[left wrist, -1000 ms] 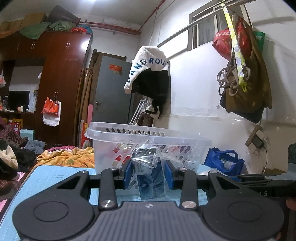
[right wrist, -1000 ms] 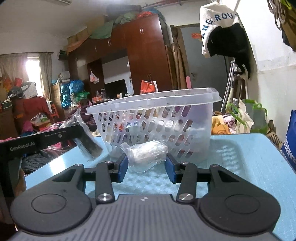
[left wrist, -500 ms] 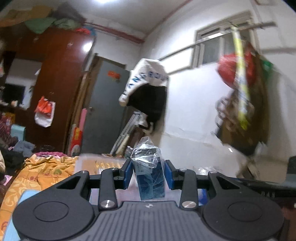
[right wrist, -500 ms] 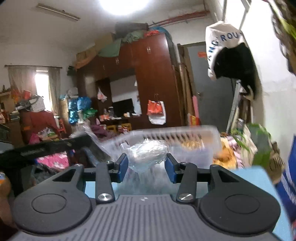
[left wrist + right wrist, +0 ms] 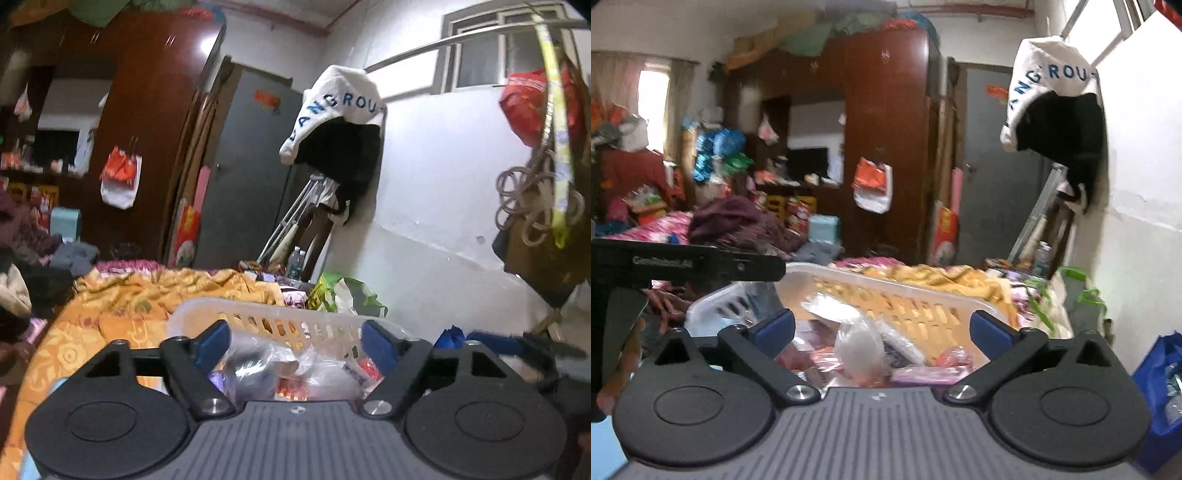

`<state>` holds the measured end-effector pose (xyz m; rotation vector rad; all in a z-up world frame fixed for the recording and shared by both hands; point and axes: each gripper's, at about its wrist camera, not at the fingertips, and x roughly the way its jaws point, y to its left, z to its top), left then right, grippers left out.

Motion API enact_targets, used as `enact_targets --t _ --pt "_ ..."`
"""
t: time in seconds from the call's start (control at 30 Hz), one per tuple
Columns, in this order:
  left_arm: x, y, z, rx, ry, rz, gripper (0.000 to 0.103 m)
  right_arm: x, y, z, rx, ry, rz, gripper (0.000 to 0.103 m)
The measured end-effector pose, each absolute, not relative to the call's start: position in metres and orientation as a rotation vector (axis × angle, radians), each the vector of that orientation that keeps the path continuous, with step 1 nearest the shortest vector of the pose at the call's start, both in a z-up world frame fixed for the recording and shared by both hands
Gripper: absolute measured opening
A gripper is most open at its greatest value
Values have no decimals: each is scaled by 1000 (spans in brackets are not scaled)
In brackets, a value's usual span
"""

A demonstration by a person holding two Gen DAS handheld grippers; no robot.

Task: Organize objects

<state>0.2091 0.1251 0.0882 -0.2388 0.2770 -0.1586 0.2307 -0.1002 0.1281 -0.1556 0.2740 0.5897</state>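
A clear slotted plastic basket sits just below both grippers and holds several plastic-wrapped packets. My left gripper hangs over it with its jaws opening and nothing pressed between the blue pads; wrapped packets lie beneath. My right gripper is also opening over the basket, and a clear bag with a pale lump rests below it among the others, free of the pads. The left gripper's black body shows at the left of the right wrist view, with a dark wrapped packet under it.
An orange patterned blanket lies behind the basket. A dark wardrobe and a grey door stand further back. A white cap and bags hang on the right wall. A blue bag sits at the right.
Both grippers rose from table level to above the basket rim and opened. The blue packet left the left jaws and the clear bag left the right jaws; both now sit in the basket.
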Motion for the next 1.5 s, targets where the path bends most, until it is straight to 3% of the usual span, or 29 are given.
enact_targets --t 0.13,0.67,1.5 --pt "182 119 95 -189 241 -117 103 211 -112 137 -128 208 587 103" --pt "161 100 85 -70 268 -34 103 207 -137 119 -82 350 479 103" --pt "165 78 76 -16 340 3 103 198 -145 108 -55 341 500 103"
